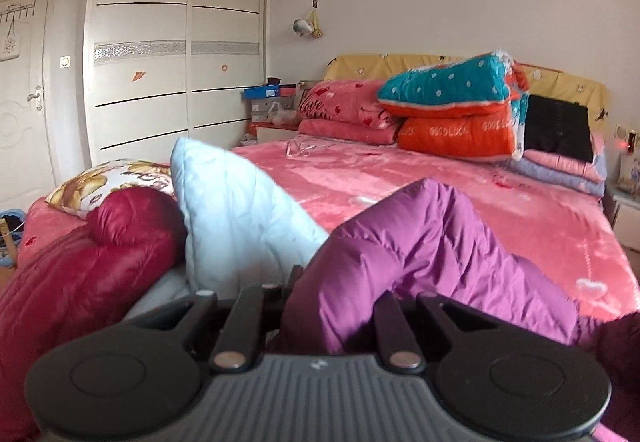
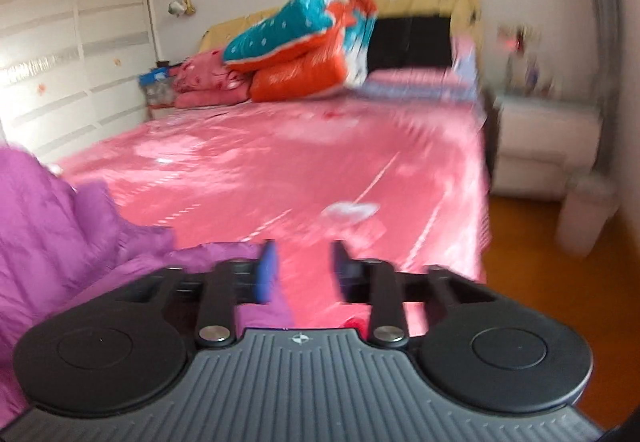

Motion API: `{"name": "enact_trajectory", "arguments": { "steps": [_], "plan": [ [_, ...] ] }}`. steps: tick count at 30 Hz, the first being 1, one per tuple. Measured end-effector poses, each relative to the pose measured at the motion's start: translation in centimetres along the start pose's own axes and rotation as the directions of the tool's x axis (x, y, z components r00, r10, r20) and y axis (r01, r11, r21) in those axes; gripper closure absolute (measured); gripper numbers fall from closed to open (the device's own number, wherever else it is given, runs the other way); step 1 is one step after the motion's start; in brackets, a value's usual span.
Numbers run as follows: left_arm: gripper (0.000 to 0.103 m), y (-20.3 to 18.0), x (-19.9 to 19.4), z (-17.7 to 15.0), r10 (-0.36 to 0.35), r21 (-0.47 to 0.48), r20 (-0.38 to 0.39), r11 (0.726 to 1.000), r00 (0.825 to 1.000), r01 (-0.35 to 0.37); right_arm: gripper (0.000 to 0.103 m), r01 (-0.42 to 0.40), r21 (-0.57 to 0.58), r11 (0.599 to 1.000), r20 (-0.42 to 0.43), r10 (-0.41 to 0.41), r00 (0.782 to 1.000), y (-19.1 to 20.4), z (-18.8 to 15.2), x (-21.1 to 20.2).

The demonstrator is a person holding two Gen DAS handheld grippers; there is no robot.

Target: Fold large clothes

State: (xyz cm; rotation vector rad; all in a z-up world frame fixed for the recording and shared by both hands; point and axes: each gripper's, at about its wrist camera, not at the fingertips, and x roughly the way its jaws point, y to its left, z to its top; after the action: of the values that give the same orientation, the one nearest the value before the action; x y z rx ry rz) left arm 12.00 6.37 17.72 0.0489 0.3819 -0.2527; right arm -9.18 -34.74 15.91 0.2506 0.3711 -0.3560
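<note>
Pink bed (image 2: 280, 161): left tongs (image 1: 298, 278) seemingly pinching purple jacket (image 1: 420, 242), right tongs (image 2: 304, 262) agape, red jacket (image 1: 80, 262) beside.

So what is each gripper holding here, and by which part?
Left gripper: shut on a fold of the purple jacket. Right gripper: open, holding nothing.

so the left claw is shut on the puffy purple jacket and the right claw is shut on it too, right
Not quite. The left claw is shut on the puffy purple jacket, but the right claw stands open in the right wrist view, its fingers apart over the pink bedspread and gripping nothing.
</note>
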Motion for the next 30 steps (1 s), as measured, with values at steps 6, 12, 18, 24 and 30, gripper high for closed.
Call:
{"name": "enact_trajectory", "arguments": {
  "steps": [6, 12, 18, 24, 30],
  "plan": [
    [0.092, -0.2, -0.3, -1.3, 0.0, 0.038, -0.012, 0.999, 1.0, 0.0, 0.0, -0.206, 0.107, 0.973, -0.188, 0.223, 0.956, 0.8, -0.9, 2.7],
    [0.092, -0.3, -0.3, -2.2, -0.013, 0.069, -0.042, 0.998, 0.999, 0.016, 0.0, -0.221, 0.23, 0.948, -0.417, 0.301, 0.857, 0.5, -4.4, 10.1],
    [0.092, -0.9, -0.3, -3.3, -0.024, 0.076, -0.064, 0.997, 0.998, 0.029, 0.0, -0.267, 0.089, 0.96, -0.444, 0.278, 0.852, 3.9, -6.8, 12.2],
    [0.092, -1.4, -0.8, -2.4, -0.024, 0.083, -0.018, 0.996, 1.0, 0.025, 0.045, -0.193, -0.133, 0.972, -0.353, 0.135, 0.926, 7.4, -7.2, 11.8],
    [0.092, -2.2, 0.9, -0.8, -0.024, 0.105, 0.023, 0.994, 0.999, 0.022, 0.052, -0.009, -0.347, 0.938, -0.242, -0.08, 0.967, 9.4, -7.7, 13.8]
  ]
}}
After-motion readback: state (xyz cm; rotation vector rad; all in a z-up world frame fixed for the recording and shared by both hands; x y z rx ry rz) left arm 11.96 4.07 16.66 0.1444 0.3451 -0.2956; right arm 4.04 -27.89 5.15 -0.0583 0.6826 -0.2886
